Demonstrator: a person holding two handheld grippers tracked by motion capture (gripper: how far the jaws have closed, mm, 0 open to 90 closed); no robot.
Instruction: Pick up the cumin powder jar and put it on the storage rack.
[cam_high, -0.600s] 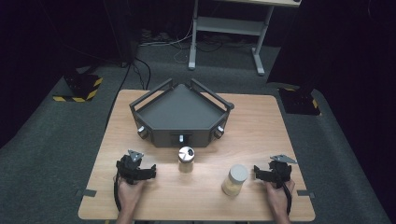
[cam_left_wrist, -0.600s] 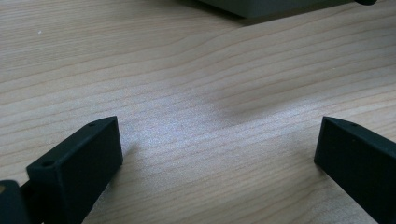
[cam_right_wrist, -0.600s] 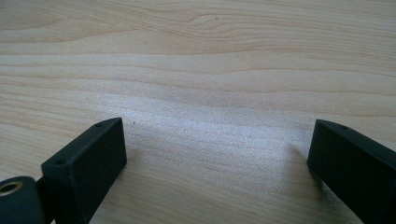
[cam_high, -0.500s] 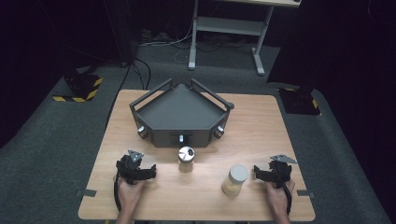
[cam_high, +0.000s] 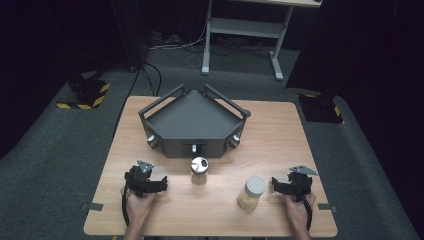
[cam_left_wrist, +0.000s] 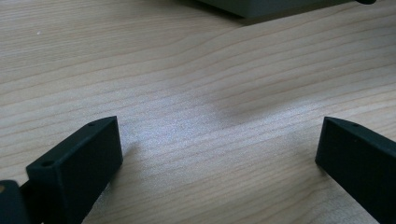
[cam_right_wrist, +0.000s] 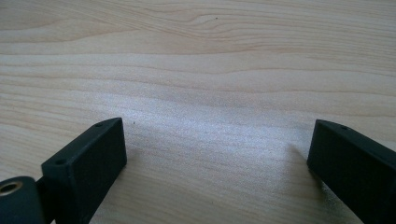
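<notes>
Fingers of both the left gripper (cam_high: 161, 184) and right gripper (cam_high: 276, 185) stand released over bare desk (cam_high: 280, 135), so each hand should approach its nearest jar, shaker jar (cam_high: 199, 170) and white-lidded jar (cam_high: 251, 193), level and centred before clenching.

The high view looks forward and down over the light wooden surface (cam_high: 280, 125); both gripper views skim that same wood closely.
</notes>
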